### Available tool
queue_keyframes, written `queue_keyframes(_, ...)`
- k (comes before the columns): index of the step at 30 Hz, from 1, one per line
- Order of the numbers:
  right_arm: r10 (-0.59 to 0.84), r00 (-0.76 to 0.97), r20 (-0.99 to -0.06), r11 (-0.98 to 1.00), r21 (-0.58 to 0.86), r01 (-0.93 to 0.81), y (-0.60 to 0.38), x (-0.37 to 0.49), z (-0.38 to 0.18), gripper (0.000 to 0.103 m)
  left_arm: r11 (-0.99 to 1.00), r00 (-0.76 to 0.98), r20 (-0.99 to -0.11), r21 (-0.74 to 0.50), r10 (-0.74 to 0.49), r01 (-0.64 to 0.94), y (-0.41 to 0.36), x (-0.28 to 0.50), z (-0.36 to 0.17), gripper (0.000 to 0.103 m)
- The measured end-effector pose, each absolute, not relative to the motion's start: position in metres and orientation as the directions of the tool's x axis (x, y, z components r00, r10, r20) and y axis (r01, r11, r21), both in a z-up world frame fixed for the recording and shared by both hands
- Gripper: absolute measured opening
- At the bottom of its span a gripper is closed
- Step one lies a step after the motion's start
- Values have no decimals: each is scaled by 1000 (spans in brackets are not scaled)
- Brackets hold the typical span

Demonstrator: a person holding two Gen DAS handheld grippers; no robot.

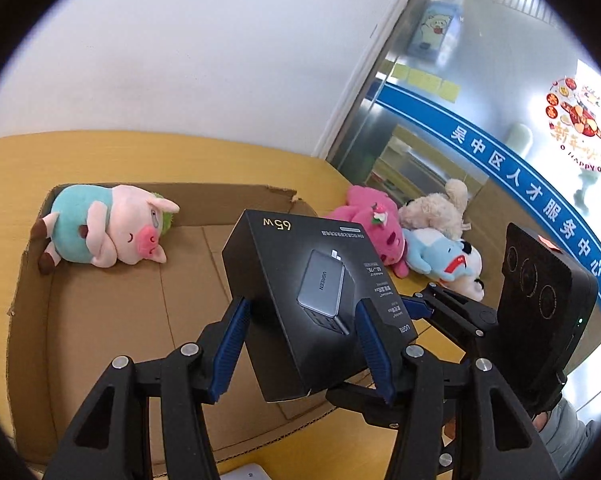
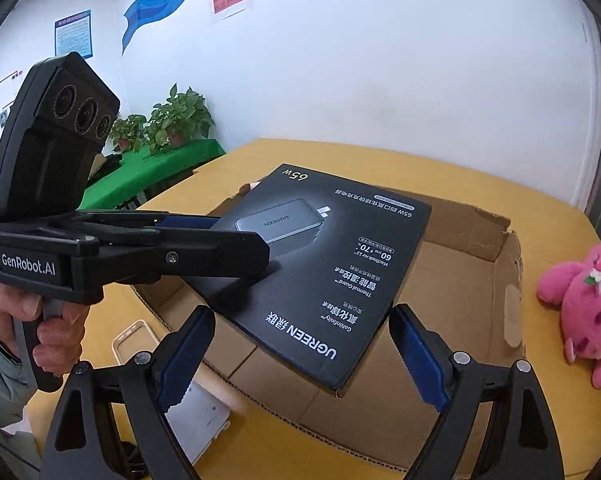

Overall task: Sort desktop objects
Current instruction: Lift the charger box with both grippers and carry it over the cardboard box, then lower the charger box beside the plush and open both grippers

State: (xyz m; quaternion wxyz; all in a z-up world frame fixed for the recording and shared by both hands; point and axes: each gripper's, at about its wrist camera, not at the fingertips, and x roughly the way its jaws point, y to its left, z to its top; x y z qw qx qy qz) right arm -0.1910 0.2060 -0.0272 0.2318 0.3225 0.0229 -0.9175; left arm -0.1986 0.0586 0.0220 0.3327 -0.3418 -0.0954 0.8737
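Black charger box (image 1: pixel 300 296) clamped across its short sides by the left claw (image 1: pixel 304 344), held above the open cardboard tray (image 1: pixel 112 320), long axis pointing away; right claw (image 2: pixel 300 356) spread, empty, just beside it.

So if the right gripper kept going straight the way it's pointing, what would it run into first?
Most likely the black UGREEN charger box: it fills the line between the right gripper's open fingers, with its near corner closest. The left gripper holds that box above the brown cardboard tray. Depth is hard to judge.

Black charger box (image 1: pixel 304 300), pink pig plush (image 1: pixel 112 232), perhaps yellow table (image 1: pixel 180 152).
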Motion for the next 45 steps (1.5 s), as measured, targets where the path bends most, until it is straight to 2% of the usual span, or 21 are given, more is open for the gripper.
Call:
queue_keyframes(6, -417, -692, -590, -887, 95, 453, 196, -196, -9, 89, -761, -568, -508, -391, 648, -518, 52, -205, 45, 54)
queue_keyframes(11, -416, -709, -570, -892, 105, 439, 204, -227, 11, 89, -754, -558, -511, -384, 654, -533, 59, -246, 63, 54)
queue_keyframes(15, -420, -695, -584, -889, 111, 444, 218, -272, 15, 89, -758, -539, -536, -402, 650, -514, 66, -302, 55, 54)
queue_keyframes(23, -429, -567, -703, -877, 172, 449, 244, -375, -41, 89, -787, -451, -649, -452, 613, -419, 80, -401, -18, 54)
queue_keyframes(28, -430, -487, -761, -869, 202, 451, 243, -411, -87, 89, -823, -403, -720, -457, 565, -338, 84, -427, -59, 54)
queue_keyframes(36, -450, -410, -793, -868, 281, 409, 243, -440, -134, 87, -862, -325, -800, -446, 505, -241, 91, -446, -106, 52)
queue_keyframes(42, -436, -458, -774, -889, 292, 353, 251, -451, -141, 86, -873, -360, -795, -435, 487, -221, 91, -447, -104, 51)
queue_keyframes(45, -380, -474, -795, -912, 235, 336, 248, -439, -130, 87, -878, -417, -774, -406, 477, -252, 86, -431, -77, 51)
